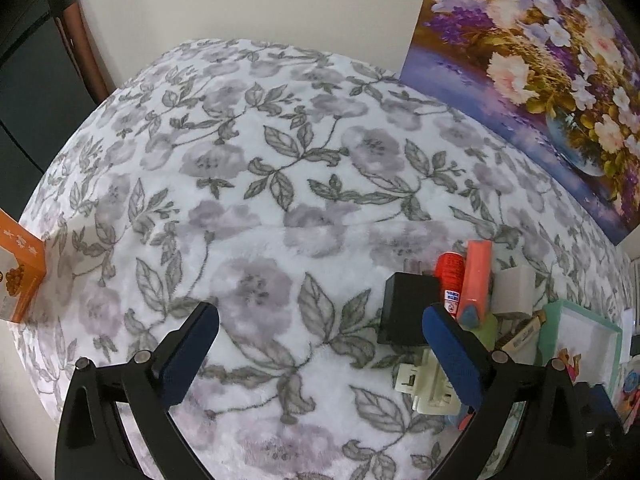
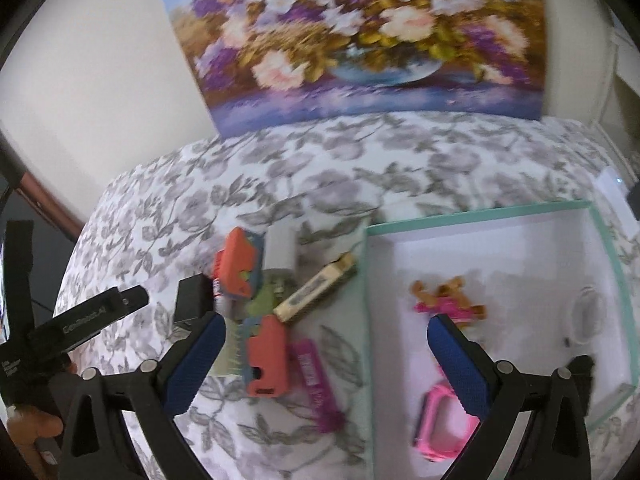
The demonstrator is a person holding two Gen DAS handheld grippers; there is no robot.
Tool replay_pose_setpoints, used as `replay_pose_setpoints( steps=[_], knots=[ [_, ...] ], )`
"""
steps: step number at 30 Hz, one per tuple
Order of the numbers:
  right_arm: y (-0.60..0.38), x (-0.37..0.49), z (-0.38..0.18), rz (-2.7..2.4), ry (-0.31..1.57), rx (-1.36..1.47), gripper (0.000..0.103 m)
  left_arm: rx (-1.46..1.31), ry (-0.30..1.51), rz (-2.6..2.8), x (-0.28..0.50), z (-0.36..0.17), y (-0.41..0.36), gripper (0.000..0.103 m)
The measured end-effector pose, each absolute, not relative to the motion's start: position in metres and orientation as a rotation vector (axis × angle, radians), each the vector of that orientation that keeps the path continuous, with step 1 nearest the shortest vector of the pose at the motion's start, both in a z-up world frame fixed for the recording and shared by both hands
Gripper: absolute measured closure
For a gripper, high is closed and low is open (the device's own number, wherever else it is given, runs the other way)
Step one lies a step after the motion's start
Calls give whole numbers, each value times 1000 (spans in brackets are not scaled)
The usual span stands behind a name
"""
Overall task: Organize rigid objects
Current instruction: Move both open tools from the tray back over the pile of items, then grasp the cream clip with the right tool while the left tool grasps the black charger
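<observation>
"GenRobot.AI" in white on black left tongs [image 2: 90, 316] body, seen left of right tongs [image 2: 326, 354]. Other labels blurred, unreadable.

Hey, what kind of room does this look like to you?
Probably a bedroom at home: a fleecy floral blanket covers what looks like a bed, a flower painting leans on the wall, and household clutter sits beside a mint-rimmed box.

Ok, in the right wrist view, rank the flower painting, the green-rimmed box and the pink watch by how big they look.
1. flower painting, though it stands farther back.
2. green-rimmed box, close behind; the order of these two is unsure.
3. pink watch, clearly smallest, lying inside the box.
</observation>
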State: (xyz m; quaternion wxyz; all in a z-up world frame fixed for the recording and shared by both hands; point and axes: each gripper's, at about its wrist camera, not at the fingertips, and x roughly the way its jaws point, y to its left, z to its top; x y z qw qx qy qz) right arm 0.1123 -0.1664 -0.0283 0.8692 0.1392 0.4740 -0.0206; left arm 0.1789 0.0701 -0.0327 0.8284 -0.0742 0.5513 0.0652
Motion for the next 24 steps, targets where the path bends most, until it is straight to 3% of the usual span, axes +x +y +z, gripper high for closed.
replay_pose_setpoints(
  steps=[24],
  knots=[
    [-71, 138, -73, 123, 1123, 180, 32, -168, 1280, 197, 185, -70, 104, 1]
  ],
)
